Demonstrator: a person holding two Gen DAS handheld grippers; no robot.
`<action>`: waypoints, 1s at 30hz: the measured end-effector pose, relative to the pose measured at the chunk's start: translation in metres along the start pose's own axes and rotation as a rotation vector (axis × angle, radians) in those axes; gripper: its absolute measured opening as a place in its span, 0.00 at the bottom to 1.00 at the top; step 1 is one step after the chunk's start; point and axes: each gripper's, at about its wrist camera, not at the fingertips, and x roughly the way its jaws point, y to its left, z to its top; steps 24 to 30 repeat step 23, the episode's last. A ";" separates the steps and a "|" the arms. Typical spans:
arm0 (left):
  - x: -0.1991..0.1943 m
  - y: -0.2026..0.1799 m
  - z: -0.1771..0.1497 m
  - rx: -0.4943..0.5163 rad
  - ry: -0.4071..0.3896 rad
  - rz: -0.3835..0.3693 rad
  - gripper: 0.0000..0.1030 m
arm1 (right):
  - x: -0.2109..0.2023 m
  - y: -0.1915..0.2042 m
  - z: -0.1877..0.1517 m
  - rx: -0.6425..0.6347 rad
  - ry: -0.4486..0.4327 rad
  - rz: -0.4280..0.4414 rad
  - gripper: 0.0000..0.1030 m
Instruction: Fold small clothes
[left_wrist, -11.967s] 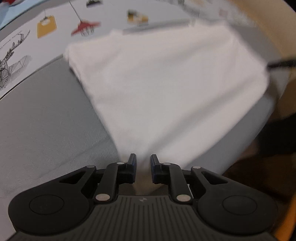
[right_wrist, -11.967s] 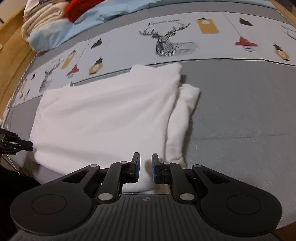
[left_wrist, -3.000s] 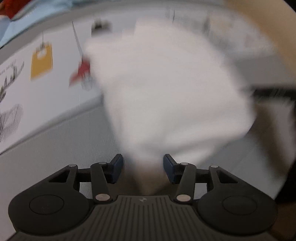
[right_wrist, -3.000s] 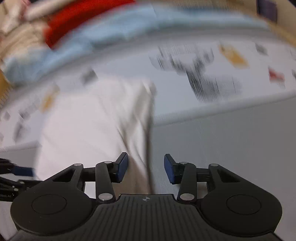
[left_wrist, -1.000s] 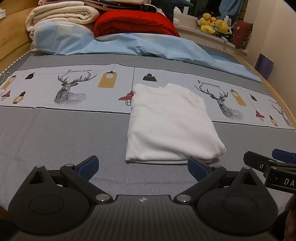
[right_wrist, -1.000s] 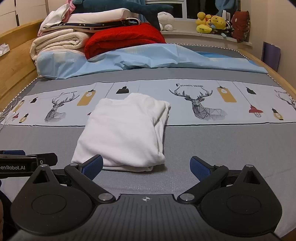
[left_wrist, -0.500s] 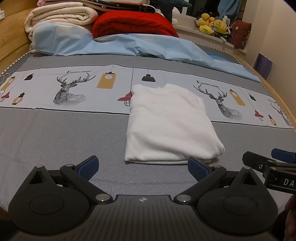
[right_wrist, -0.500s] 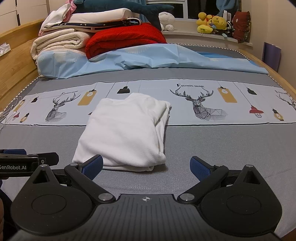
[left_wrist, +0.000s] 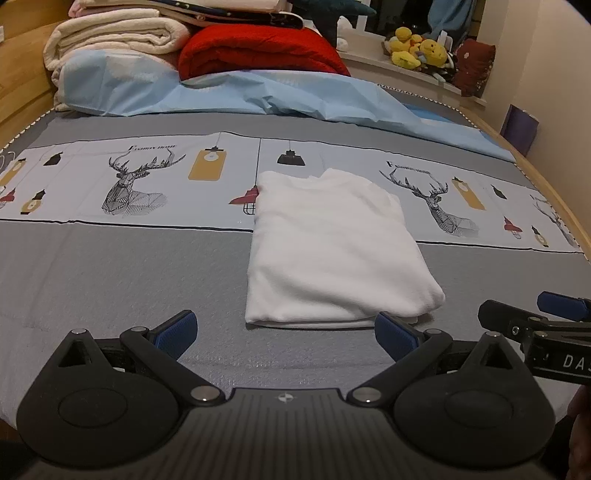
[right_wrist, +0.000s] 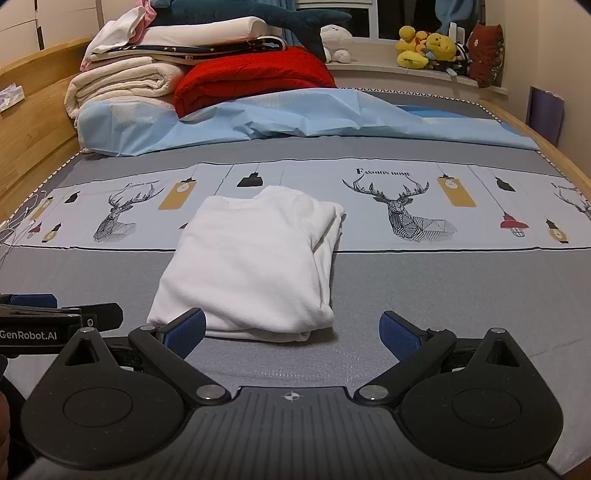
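A white garment (left_wrist: 332, 251) (right_wrist: 255, 262) lies folded into a compact rectangle on the grey bedspread, its far end over the printed deer band. My left gripper (left_wrist: 284, 332) hovers just short of the garment's near edge, wide open and holding nothing. My right gripper (right_wrist: 291, 330) is likewise wide open and empty, a little in front of the garment's near edge. Each gripper shows in the other's view: the right gripper's body (left_wrist: 546, 332) at the right edge, the left gripper's body (right_wrist: 48, 317) at the left edge.
A light blue sheet (right_wrist: 295, 118), a red blanket (right_wrist: 255, 81) and stacked cream bedding (right_wrist: 118, 85) fill the head of the bed. Plush toys (right_wrist: 424, 48) sit on the sill. Wooden bed rails (right_wrist: 33, 122) run along both sides. Bare grey bedspread (left_wrist: 122, 273) flanks the garment.
Over the last second almost nothing moved; both grippers stay wide open above the bed. Earlier, both grippers were nearly shut close to the white garment, then opened and drew back.
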 end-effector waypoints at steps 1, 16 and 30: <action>0.000 0.000 0.000 0.000 0.000 -0.001 0.99 | 0.000 0.000 0.000 0.000 0.000 0.000 0.97; 0.001 0.000 0.000 0.005 -0.003 -0.005 0.99 | 0.000 0.000 0.000 0.002 0.001 0.001 0.97; 0.001 0.002 0.000 0.008 -0.002 -0.011 0.99 | 0.000 0.001 0.000 0.002 0.001 0.002 0.97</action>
